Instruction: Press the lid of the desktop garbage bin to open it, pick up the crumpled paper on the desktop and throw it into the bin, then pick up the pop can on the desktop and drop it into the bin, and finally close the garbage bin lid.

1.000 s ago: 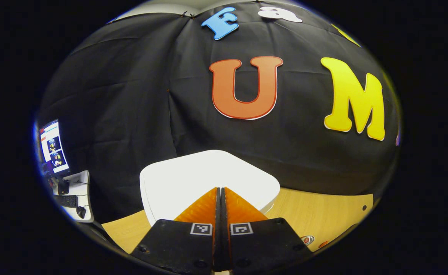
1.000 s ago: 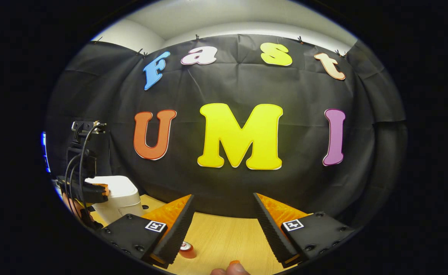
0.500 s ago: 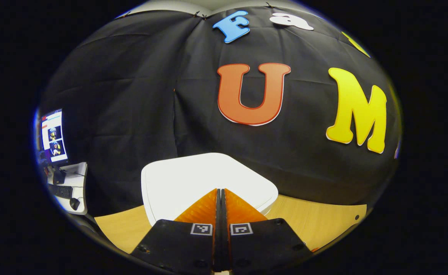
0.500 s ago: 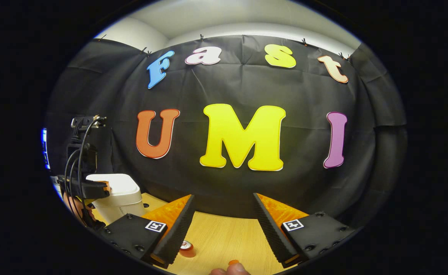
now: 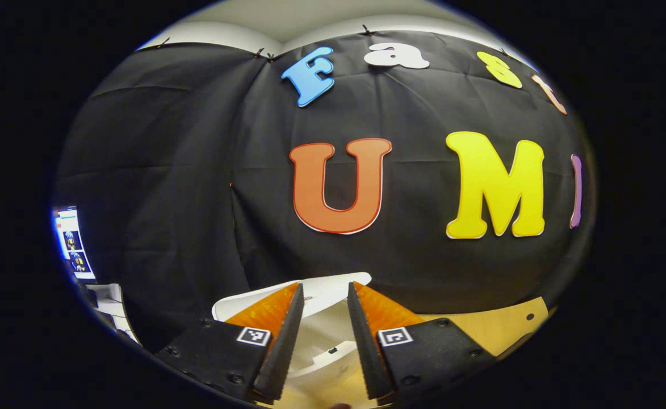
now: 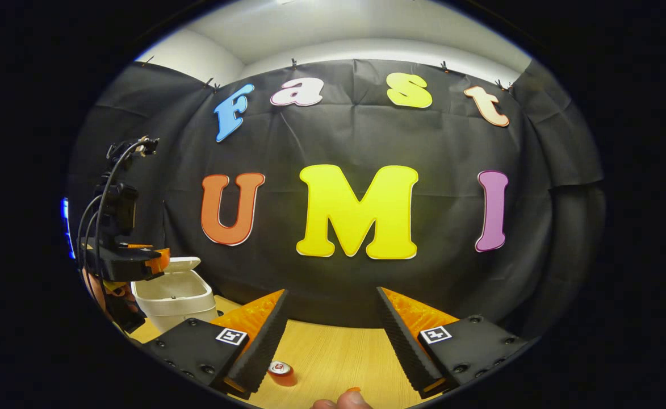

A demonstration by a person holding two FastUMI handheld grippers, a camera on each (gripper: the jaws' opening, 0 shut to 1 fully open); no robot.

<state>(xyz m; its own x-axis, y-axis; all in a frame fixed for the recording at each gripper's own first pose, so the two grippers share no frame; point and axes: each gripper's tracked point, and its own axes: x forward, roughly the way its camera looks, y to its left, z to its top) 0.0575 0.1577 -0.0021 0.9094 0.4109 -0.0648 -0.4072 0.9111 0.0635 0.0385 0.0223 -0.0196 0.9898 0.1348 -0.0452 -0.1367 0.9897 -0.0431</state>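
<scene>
A: Backdrop: black cloth wall; pale wooden worktop (image 6: 333, 355) below.
B: Bin?
A: White bin (image 6: 172, 298) at the worktop's left, lid (image 6: 182, 264) raised.
B: Claws?
A: Left claw (image 5: 324, 292) part open above the bin, empty. Right claw (image 6: 330, 295) wide open, empty.
B: Can?
A: Can (image 6: 281, 372) half hidden behind a right-claw finger.

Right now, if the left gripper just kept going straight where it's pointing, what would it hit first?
Most likely the raised lid of the white bin, just ahead of the open left gripper; depth is uncertain.
</scene>
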